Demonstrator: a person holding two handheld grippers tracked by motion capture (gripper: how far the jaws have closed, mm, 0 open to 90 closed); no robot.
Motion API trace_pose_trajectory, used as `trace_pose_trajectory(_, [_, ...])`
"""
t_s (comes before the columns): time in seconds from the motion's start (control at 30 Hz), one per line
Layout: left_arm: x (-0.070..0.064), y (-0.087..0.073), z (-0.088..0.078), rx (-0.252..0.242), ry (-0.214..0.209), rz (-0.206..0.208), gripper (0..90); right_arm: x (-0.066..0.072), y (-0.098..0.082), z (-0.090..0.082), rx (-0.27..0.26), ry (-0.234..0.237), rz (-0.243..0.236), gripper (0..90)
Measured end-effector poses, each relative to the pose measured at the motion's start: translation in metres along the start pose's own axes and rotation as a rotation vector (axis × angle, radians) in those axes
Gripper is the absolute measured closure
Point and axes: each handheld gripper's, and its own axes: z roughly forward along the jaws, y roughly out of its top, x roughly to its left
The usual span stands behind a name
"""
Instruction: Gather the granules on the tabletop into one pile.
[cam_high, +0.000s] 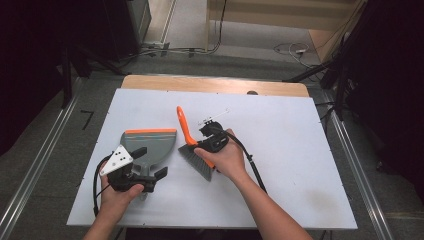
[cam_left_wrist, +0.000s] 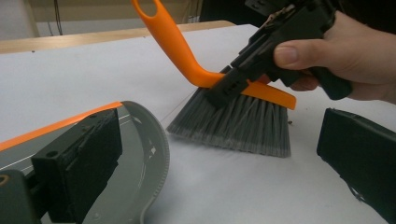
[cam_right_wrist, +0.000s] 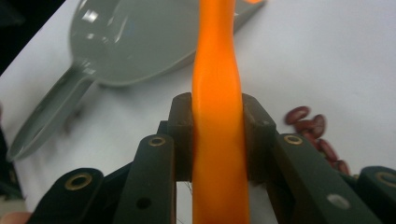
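A hand brush (cam_high: 184, 127) with an orange handle and grey bristles stands tilted at the middle of the white table, bristles on the surface. My right gripper (cam_high: 199, 146) is shut on its orange handle (cam_right_wrist: 217, 70), just above the bristles (cam_left_wrist: 243, 123). To its left lies a grey dustpan (cam_high: 150, 142) with an orange lip, its mouth facing away from me. My left gripper (cam_high: 150, 162) hovers over the pan's near end with its jaws wide apart. One jaw is above the pan (cam_left_wrist: 140, 140) and the other is over bare table. Several dark red beans (cam_right_wrist: 313, 128) lie beside the brush.
The white board (cam_high: 280, 130) covers a wooden table whose far edge (cam_high: 215, 84) shows behind it. Bare board stretches to the right of the brush and behind both tools. Cables and dark stands sit on the floor beyond the table.
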Motion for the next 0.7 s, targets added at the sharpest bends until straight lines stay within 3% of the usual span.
trace_pose_trajectory(0.17, [0.000,0.000,0.000,0.000,0.000,0.001,0.3,-0.013,-0.002,0.001,-0.014,-0.018,0.053,68.5])
trace_pose_trajectory(0.27, [-0.001,0.000,0.000,0.000,-0.002,0.001,0.2,-0.021,-0.005,-0.003,-0.022,-0.057,0.089,68.2])
trace_pose_trajectory(0.7, [-0.002,-0.001,0.002,0.007,-0.002,0.005,0.2,-0.051,-0.019,-0.026,-0.041,-0.126,0.159,67.7])
